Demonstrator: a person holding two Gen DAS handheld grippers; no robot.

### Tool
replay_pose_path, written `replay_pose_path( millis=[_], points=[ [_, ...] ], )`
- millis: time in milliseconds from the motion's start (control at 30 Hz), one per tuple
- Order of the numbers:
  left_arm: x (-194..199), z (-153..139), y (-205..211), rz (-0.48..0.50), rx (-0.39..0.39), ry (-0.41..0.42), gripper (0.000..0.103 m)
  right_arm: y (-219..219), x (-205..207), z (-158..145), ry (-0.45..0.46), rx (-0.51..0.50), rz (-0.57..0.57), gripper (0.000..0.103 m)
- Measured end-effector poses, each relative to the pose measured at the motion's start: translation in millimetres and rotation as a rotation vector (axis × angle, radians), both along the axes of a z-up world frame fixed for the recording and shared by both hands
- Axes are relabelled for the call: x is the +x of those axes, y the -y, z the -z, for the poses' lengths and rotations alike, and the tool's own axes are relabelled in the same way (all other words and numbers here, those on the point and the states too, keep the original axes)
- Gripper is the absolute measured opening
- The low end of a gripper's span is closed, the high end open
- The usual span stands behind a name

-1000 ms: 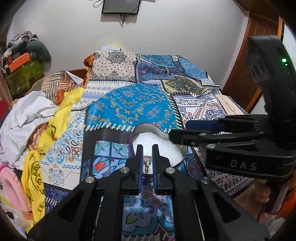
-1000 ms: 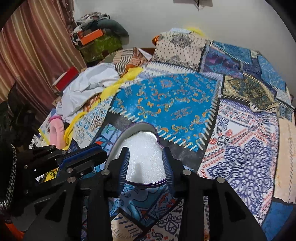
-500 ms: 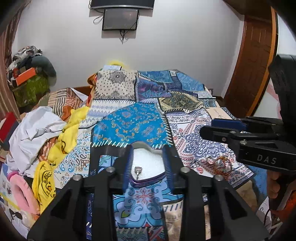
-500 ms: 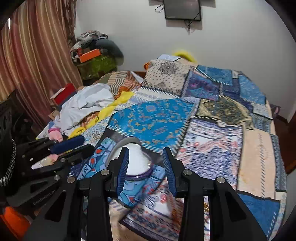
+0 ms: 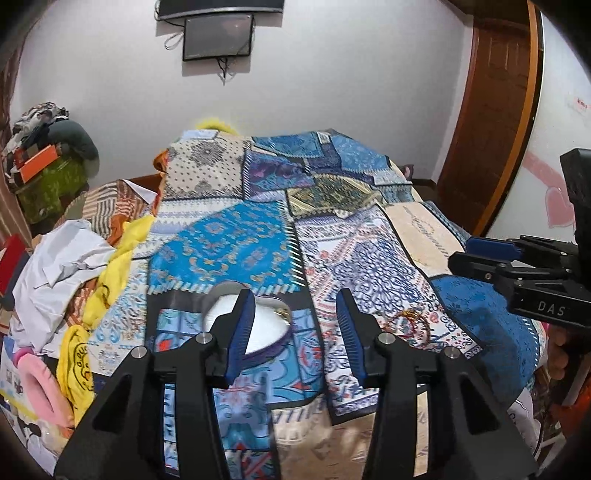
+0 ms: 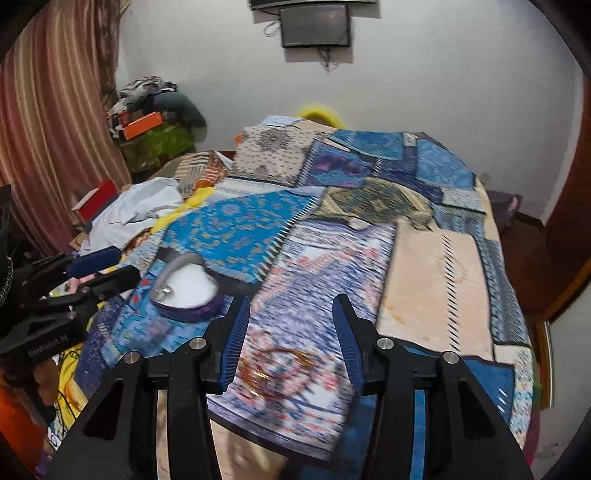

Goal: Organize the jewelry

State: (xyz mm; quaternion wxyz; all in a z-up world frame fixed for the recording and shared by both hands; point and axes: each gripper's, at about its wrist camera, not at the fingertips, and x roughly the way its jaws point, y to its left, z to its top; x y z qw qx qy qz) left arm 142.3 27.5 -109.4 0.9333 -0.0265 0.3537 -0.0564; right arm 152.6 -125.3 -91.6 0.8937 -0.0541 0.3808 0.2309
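A purple heart-shaped jewelry box (image 5: 264, 328) with a white lining lies open on the patchwork bedspread (image 5: 362, 258); it also shows in the right wrist view (image 6: 188, 291), with a small silver piece (image 6: 162, 290) at its left rim. Gold and red bangles (image 5: 410, 323) lie on the bedspread right of the box, blurred in the right wrist view (image 6: 277, 369). My left gripper (image 5: 295, 332) is open and empty, above and right of the box. My right gripper (image 6: 291, 341) is open and empty, just above the bangles.
White and yellow clothes (image 5: 74, 266) and a pink item (image 5: 40, 387) are piled along the bed's left side. A cluttered green stand (image 6: 155, 147) sits by the curtain. A wooden door (image 5: 491, 110) is at the right. A screen (image 6: 314, 26) hangs on the wall.
My left gripper opened, let the small silver piece go into the box and pulled back and right. My right gripper drew back from the box, moved right over the bangles and opened wider.
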Motion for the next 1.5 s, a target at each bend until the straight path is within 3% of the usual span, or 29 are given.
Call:
replay_pose_path(
  millis=[300, 600, 1333, 1500],
  points=[
    [18.8, 37.1, 37.1, 0.061, 0.05, -0.113, 0.045, 43.1, 1.4, 26.1, -0.062, -0.026, 0.044, 0.043],
    [33.8, 76.9, 55.4, 0.118, 0.091, -0.229, 0.045, 57.4, 4.7, 49.5, -0.119, -0.021, 0.025, 0.043],
    [57.3, 84.3, 77.8, 0.209, 0.019, -0.197, 0.043, 41.1, 17.2, 71.3, -0.158, -0.03, -0.075, 0.043],
    [59.3, 84.1, 78.8, 0.216, 0.016, -0.191, 0.04, 38.4, 21.2, 75.8, -0.154, -0.046, -0.076, 0.023]
  ],
)
